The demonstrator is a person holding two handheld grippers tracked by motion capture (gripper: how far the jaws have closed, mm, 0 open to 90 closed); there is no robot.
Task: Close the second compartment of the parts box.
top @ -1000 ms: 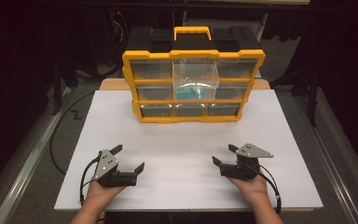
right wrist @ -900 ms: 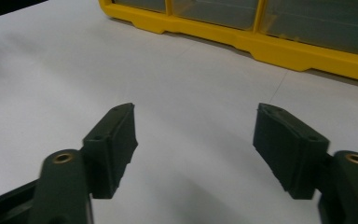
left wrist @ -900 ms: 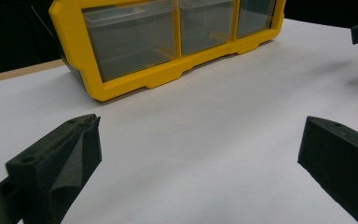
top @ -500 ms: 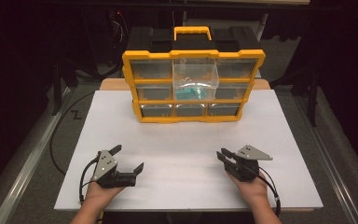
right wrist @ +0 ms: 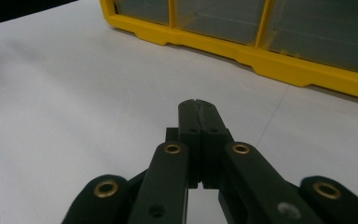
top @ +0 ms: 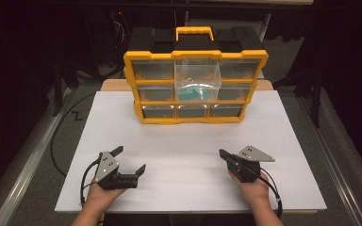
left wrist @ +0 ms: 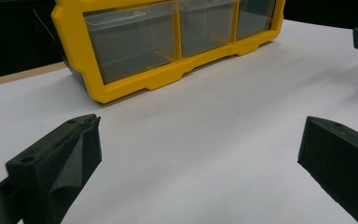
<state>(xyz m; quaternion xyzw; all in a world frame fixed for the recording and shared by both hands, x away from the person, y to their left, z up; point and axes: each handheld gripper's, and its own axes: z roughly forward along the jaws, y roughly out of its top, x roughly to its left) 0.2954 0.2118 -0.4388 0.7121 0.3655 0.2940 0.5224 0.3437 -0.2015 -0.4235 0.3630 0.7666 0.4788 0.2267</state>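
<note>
Since a second ago the right gripper (top: 224, 154) has pressed its fingers together on nothing, while the left gripper (top: 131, 159) rests with fingers spread, both low on the white surface (top: 184, 146). Well ahead stands the yellow drawer organizer (top: 195, 87), untouched; reaching it seems next.

R gripper (right wrist: 199, 108) over white tabletop (right wrist: 74, 93), jaws pressed together.
Yellow organizer (right wrist: 279, 65) w/ clear drawers (right wrist: 223, 16) ahead, near, not touching; nothing betw. jaws.
</note>
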